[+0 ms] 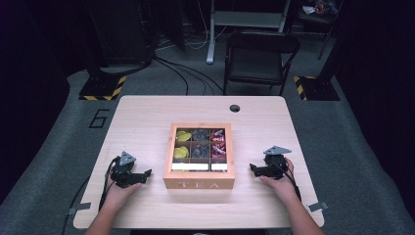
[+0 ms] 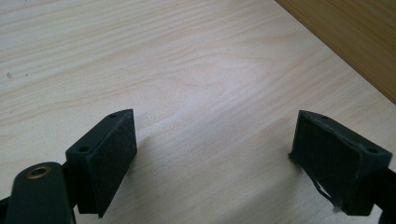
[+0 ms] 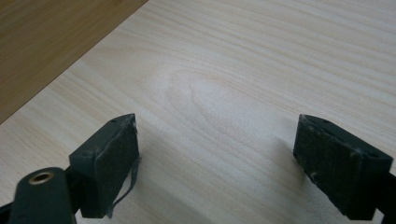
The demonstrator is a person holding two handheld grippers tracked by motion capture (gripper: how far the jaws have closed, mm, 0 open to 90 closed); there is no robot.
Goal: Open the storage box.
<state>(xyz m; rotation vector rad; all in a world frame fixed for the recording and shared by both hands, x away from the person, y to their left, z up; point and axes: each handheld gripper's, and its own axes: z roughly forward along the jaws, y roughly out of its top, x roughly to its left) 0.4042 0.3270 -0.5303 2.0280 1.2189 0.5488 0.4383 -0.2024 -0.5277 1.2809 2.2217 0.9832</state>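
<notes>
— Now, how are the jaws of the left gripper (image 2: 212,154) seen to stand?

— Wide apart, with nothing but bare bench (image 2: 177,70) between the two black pads; nothing is clamped. The same is seen at the right gripper (image 3: 215,156): jaws spread, light wood grain between them, nothing held. A loose thread is noticed hanging from one pad of each.

— And where is the tea box (image 1: 199,183) placed?

— At the middle of the bench, between the two grippers and apart from both. Its darker wooden side is caught at the upper right corner of the left gripper view (image 2: 355,42) and at the upper left corner of the right gripper view (image 3: 51,42). The word TEA is read on its front wall.

— What is kept inside?

— Nine compartments are counted, three rows of three. Yellow-green packets (image 1: 182,145) are seen in the two farther cells of the left column, dark packets (image 1: 199,143) in the two farther cells of the middle column, red and white packets (image 1: 218,142) in the two farther cells of the right column. The nearest row looks pale; its contents cannot be told.

— How many grippers, how many boxes?

— Two grippers, each held in one hand; one box.
</notes>
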